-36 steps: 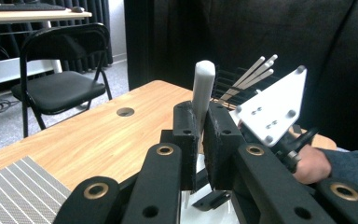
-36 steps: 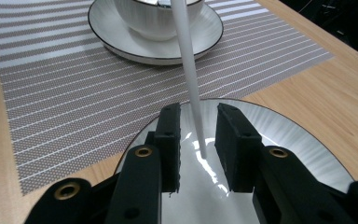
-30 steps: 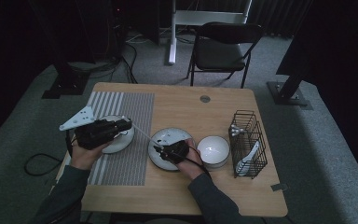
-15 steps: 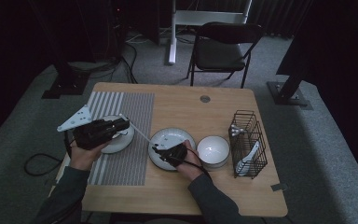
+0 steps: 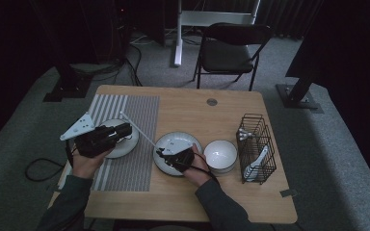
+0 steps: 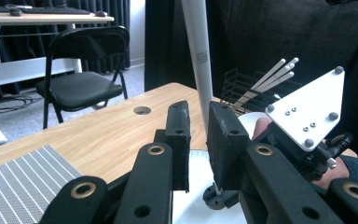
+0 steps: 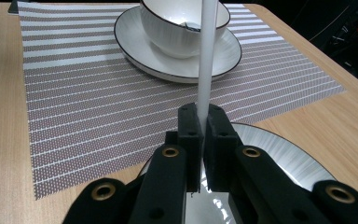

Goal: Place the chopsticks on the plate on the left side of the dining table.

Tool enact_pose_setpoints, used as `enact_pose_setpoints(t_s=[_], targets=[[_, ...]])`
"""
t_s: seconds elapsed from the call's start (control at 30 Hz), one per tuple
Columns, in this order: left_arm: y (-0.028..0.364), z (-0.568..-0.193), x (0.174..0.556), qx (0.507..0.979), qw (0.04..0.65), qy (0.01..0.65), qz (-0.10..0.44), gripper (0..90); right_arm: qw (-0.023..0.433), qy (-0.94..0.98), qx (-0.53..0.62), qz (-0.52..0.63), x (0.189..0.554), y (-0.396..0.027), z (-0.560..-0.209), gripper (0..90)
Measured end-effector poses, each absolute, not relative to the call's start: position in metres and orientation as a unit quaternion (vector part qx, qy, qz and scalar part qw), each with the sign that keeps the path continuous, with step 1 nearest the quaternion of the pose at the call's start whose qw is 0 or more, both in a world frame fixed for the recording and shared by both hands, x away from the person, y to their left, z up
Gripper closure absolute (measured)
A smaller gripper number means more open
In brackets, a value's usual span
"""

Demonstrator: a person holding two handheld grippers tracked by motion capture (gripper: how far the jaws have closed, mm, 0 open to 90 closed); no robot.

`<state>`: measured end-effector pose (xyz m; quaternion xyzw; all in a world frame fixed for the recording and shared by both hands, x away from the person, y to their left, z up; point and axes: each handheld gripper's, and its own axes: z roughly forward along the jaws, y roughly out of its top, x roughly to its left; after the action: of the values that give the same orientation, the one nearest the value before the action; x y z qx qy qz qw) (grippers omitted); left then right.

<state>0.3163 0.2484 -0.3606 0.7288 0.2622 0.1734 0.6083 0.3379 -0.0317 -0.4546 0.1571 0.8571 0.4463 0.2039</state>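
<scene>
My right gripper is shut on the lower end of a white chopstick, just above a white plate in the middle of the table. In the high view the chopstick slants up and left from the right gripper past the tips of my left gripper. The left gripper has just been opening its jaws. A narrow gap stands between them, and the chopstick rises in line with that gap without the pads pressing it. Beneath the left gripper, a bowl sits on a plate.
A striped placemat covers the table's left part. Right of the middle plate stands an empty white bowl. Farther right a black wire basket holds chopsticks and a spoon. A black chair stands behind the table.
Both hands stay almost where they were. The chopstick still slants between the two grippers.
</scene>
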Motion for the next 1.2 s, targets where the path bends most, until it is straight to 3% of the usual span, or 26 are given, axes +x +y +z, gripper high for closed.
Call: enact_pose_setpoints(t_s=[0.47,0.77,1.2], targets=[[0.260,-0.367,0.309,0.715,0.617,0.273,0.182,79.5,0.206,0.859,0.160,0.441,0.338,-0.028,-0.454,87.1],[0.235,-0.358,0.311,0.728,0.615,0.239,0.185,79.6,0.206,0.868,0.162,0.421,0.339,-0.016,-0.456,87.0],[0.248,-0.372,0.319,0.727,0.597,0.273,0.203,81.0,0.207,0.863,0.144,0.439,0.335,-0.017,-0.451,87.1]])
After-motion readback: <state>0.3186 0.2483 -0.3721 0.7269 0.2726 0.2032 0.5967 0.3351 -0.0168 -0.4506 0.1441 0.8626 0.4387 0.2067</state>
